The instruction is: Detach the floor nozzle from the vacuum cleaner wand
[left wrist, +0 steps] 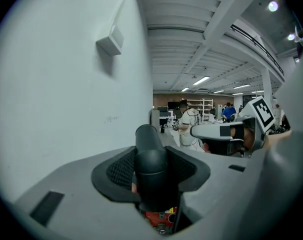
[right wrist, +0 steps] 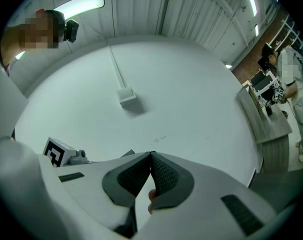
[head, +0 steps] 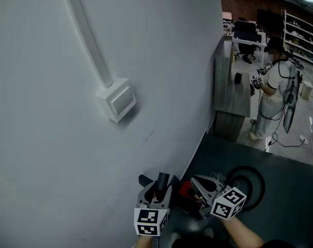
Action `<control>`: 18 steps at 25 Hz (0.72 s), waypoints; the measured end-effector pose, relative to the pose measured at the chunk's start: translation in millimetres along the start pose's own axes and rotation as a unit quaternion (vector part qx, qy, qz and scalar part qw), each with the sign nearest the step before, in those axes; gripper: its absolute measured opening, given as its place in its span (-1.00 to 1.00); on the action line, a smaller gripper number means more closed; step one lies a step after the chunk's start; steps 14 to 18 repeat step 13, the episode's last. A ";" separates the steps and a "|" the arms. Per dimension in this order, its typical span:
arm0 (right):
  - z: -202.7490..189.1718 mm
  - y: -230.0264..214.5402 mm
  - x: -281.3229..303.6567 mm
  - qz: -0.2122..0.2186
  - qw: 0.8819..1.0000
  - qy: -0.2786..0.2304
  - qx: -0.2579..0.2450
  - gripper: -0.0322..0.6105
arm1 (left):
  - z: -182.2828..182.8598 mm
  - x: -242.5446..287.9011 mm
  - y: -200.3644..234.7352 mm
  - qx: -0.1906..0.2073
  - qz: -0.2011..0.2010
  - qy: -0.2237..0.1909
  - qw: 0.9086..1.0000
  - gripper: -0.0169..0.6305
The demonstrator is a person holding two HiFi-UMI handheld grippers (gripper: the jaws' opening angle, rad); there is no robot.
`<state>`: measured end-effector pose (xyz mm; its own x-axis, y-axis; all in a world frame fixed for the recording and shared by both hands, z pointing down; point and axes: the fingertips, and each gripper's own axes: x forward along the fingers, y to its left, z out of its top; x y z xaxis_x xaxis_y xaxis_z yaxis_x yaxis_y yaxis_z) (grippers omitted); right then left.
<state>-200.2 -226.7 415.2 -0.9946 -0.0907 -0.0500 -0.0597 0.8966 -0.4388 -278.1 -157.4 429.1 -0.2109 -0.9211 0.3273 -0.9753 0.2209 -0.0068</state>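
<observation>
- Dark wand (left wrist: 150, 156) stands roughly upright, pinched across its width by the left tongs (head: 157, 187).
- Right tongs (right wrist: 151, 156), pressed together and empty, hover just beside it; no nozzle shows.

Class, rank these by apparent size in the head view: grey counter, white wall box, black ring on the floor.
1. grey counter
2. white wall box and black ring: about alike, so unranked

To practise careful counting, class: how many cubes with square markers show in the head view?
2. The left cube sits at the bottom edge, before the white wall; the right cube lies beside it, over the dark floor. None seems hidden.
</observation>
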 end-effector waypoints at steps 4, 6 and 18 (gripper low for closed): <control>-3.1 0.3 -3.1 0.001 1.000 0.002 0.002 -0.84 | -1.9 -3.3 -2.3 0.001 -0.002 0.003 1.000 -0.37; -4.4 0.1 -3.6 0.000 1.000 0.003 0.002 -0.84 | -3.6 -3.7 -2.7 0.002 -0.004 0.005 1.000 -0.37; -6.3 -0.2 -4.4 0.000 1.000 0.002 0.001 -0.84 | -6.6 -4.6 -4.0 -0.002 -0.010 0.008 1.000 -0.37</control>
